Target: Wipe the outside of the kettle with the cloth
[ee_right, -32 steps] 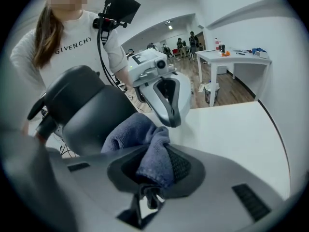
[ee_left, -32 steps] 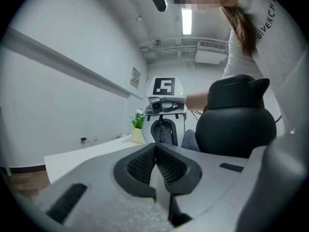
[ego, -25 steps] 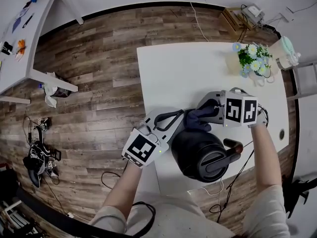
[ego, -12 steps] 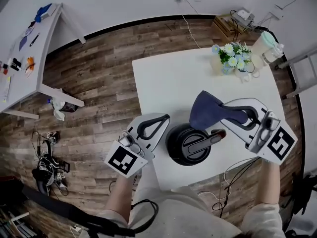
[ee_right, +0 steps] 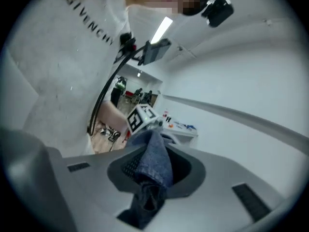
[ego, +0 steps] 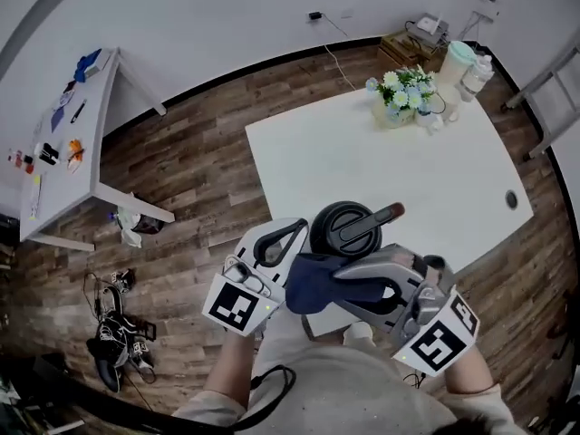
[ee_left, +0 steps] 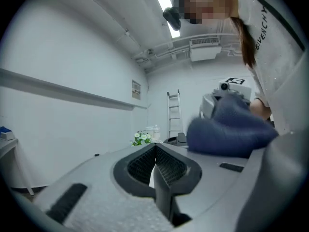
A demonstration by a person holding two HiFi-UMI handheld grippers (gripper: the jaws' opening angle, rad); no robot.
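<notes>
From above, the black kettle (ego: 349, 229) stands near the front-left corner of the white desk (ego: 408, 161). The right gripper (ego: 344, 277) holds the dark blue cloth (ego: 313, 282) just beside the kettle's near side; whether they touch is unclear. The left gripper (ego: 292, 234) sits at the kettle's left.

In the left gripper view, its jaws are pressed together with nothing between them.

In the right gripper view, the jaws pinch the bunched cloth.

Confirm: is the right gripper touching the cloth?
Touching. In the right gripper view, the right gripper has its jaws closed on the cloth, which bunches up between them and sticks out past the tips.
</notes>
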